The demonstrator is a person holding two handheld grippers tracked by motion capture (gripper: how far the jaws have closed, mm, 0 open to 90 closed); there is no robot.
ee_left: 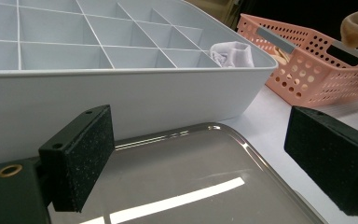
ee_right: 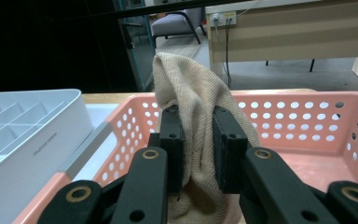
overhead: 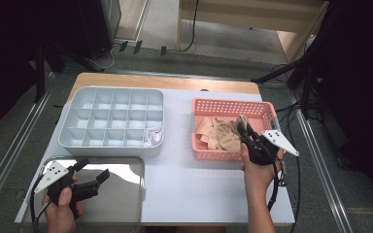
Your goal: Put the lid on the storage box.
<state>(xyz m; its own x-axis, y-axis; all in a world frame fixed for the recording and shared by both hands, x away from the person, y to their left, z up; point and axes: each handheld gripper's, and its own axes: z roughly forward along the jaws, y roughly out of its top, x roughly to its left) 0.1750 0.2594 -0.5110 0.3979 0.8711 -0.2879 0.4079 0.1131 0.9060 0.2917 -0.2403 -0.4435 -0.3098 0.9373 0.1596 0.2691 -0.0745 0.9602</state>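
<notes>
Contents: one grey plastic divided organiser tray [overhead: 77, 132], fifteen compartments; one pink perforated plastic basket [overhead: 267, 112]; one shiny steel flat tray [overhead: 121, 194]; one white rolled cloth [overhead: 152, 137]; beige knitted cloths [overhead: 218, 133], heaped, number unclear; two black handheld grippers [overhead: 92, 170] [overhead: 245, 130]

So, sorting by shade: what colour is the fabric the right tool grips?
Beige fabric, clearest in the right gripper view.

the divided organiser box [overhead: 111, 121] is pale grey-white, with a white cloth [overhead: 152, 136] in one corner cell. the basket [overhead: 233, 109] is salmon pink, its walls dotted with rows of small round holes. the knitted cloth [ee_right: 193, 93] is beige with a fine ribbed weave. the tray [overhead: 121, 194] is shiny silver. the tabletop [overhead: 194, 184] is white with a wood-brown far edge. both tools' pads [ee_left: 86, 156] are speckled black.
</notes>
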